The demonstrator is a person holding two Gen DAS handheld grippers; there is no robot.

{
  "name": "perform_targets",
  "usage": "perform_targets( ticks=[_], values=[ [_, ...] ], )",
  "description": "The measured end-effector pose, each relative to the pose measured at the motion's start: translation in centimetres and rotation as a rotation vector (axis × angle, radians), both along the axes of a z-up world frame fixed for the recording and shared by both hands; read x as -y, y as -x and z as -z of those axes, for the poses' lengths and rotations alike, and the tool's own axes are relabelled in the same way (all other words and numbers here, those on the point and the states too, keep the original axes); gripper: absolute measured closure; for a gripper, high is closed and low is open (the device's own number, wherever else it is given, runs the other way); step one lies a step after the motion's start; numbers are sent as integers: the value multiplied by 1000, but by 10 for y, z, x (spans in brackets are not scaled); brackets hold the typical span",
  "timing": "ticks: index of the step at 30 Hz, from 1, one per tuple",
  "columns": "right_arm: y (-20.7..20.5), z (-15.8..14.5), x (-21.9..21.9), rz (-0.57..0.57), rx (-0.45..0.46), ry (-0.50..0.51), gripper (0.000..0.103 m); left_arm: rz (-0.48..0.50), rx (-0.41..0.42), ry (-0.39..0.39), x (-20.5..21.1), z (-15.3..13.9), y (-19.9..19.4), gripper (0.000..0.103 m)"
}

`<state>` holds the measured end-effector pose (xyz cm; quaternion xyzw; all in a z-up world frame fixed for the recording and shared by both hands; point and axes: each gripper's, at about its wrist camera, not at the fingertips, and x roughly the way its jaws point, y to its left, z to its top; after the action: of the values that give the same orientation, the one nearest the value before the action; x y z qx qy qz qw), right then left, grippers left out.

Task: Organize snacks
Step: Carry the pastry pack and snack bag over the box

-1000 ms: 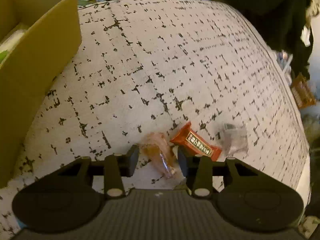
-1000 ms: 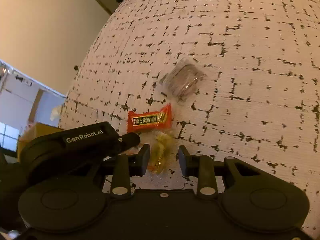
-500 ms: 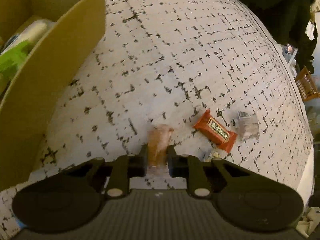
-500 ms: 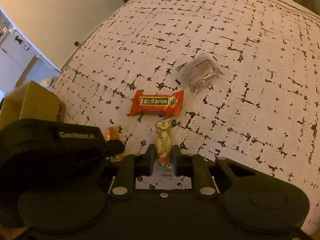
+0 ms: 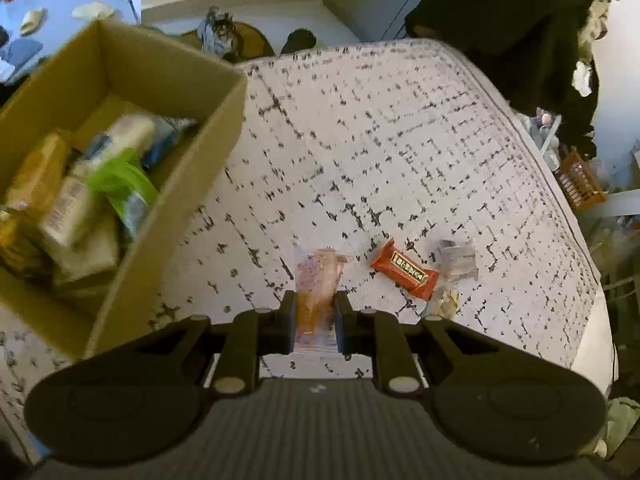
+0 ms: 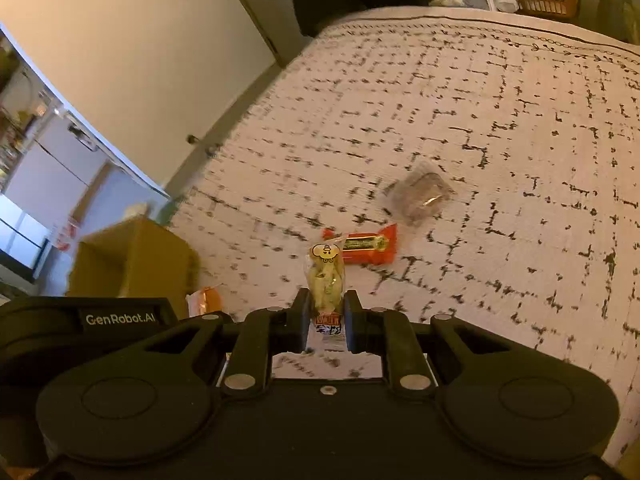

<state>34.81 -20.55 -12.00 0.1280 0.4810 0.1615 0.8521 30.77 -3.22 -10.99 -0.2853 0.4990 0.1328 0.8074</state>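
Across the bed [image 5: 400, 128], whose cover is pale with a broken black grid, the biggest thing is the cardboard box [image 5: 168, 216] at the left edge, open at the top and already heaped with packets that are too blurred to name. Out on the cover, well apart from the box, two snacks lie loose: a red bar [image 5: 403, 271] in a glossy wrapper and, just beside it, a clear packet [image 6: 420, 197] with something dark inside. Closer in, the left gripper [image 5: 316, 312] has its fingers clenched on the lower end of an orange pouch [image 5: 318, 280], which stands up between them, clear of the cover as far as I can judge; the right gripper [image 6: 327, 316] likewise grasps a yellow snack bag [image 6: 326, 276] by its lower end, its printed top pointing away. Both look like very light, soft film packs that will crumple rather than resist, and the film is probably slippery, so a hold on the sealed end is likely safer than on the filled middle, where whatever is inside could crack. Held by one end like this, each may swing or slide out if moved sharply. My reading is that the box is where they belong, and its tall near wall would have to be cleared. The bar seems stiffer and should take a pinch across its narrow width.
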Motion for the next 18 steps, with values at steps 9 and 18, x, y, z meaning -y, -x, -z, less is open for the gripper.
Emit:
perform_targets(
  ticks=[9,18],
  values=[
    [18,-32,-7,5,97,-15,86,12,67,-19,-17,-36,19,86],
    [37,-71,-39,-42,230,-75,86,-21,116,-23,-45,-56,39,86]
  ],
)
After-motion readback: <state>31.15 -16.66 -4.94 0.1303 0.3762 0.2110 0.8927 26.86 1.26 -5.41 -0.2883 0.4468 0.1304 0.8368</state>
